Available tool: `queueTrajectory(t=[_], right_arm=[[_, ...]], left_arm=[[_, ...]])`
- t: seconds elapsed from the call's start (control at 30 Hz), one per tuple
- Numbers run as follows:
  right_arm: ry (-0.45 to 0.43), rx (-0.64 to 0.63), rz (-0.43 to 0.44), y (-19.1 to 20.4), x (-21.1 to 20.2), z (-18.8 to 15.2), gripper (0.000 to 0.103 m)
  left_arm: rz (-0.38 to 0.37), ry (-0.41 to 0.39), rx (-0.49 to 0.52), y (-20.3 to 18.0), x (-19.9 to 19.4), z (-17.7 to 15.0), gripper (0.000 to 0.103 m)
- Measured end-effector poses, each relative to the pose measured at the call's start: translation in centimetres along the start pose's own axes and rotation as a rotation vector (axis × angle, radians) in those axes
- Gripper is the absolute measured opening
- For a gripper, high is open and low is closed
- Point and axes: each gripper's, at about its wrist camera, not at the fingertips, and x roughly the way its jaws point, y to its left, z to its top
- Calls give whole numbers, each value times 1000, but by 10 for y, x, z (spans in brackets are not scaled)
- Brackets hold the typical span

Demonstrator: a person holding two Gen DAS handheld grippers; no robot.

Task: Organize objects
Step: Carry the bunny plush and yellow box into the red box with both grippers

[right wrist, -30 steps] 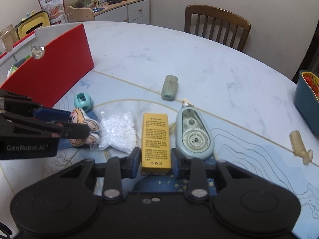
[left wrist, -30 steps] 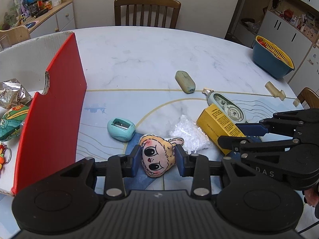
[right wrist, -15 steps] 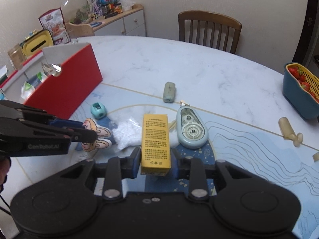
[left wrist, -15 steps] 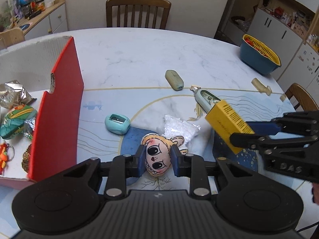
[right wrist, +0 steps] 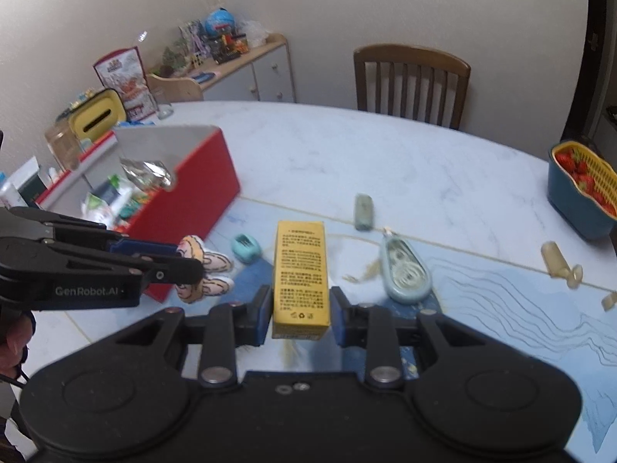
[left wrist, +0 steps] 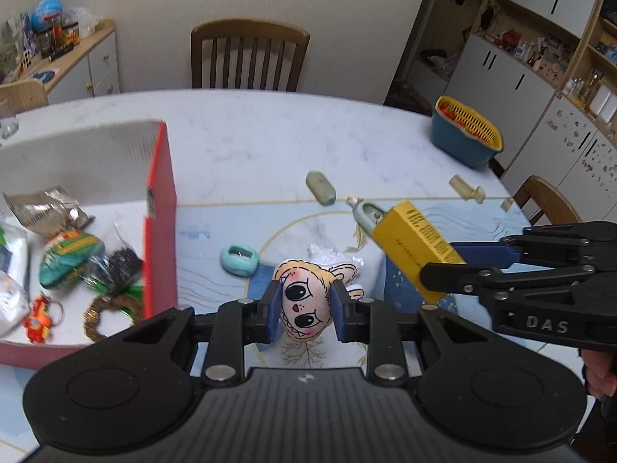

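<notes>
Carry step, both loads clear of the marble tabletop [left wrist: 270, 142]. My left claw [left wrist: 302, 306] pinched the soft blonde cartoon-face doll [left wrist: 304, 301]; my right claw [right wrist: 297, 313] clamped the yellow cardboard carton [right wrist: 300, 274]. Next, I judged: move both over the red-walled cardboard box [left wrist: 160, 223], then release inside.

Across the marble table [left wrist: 270, 135] from you stands a wooden chair [left wrist: 250, 58]. To your right, a blue basket with a yellow liner [right wrist: 582, 189] holds strawberries near the table's edge. A sideboard [right wrist: 246, 69] cluttered with small items, among them a globe [right wrist: 219, 21], lines the wall, and white cabinets [left wrist: 513, 77] fill the far corner.
</notes>
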Motion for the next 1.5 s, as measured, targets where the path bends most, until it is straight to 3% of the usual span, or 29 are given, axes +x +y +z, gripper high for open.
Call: queueTrajectory(t=[0.23,0.47,0.7,0.97,1.27,1.5], right_arm=[[-57,-18,19,37,-4,26,30],[-96,-52,53,81,9,53,30],[-95,-113,86,135,34,73,30],[-21,-127,96,175,73,81,30],[64,-152,35,196,117,87,29],[129,-177,17,199,142,81,29]], left_arm=[[-4,-67,-1,28,-36,15,26],[77,-118,-38,83,-60,28,26],[145,-114,-68,137,-74,28,26],[173,-47,-92,184,-66,17,26],[184,58,-99,215,-36,11,26],[193,125,-6,213,-14,9,26]])
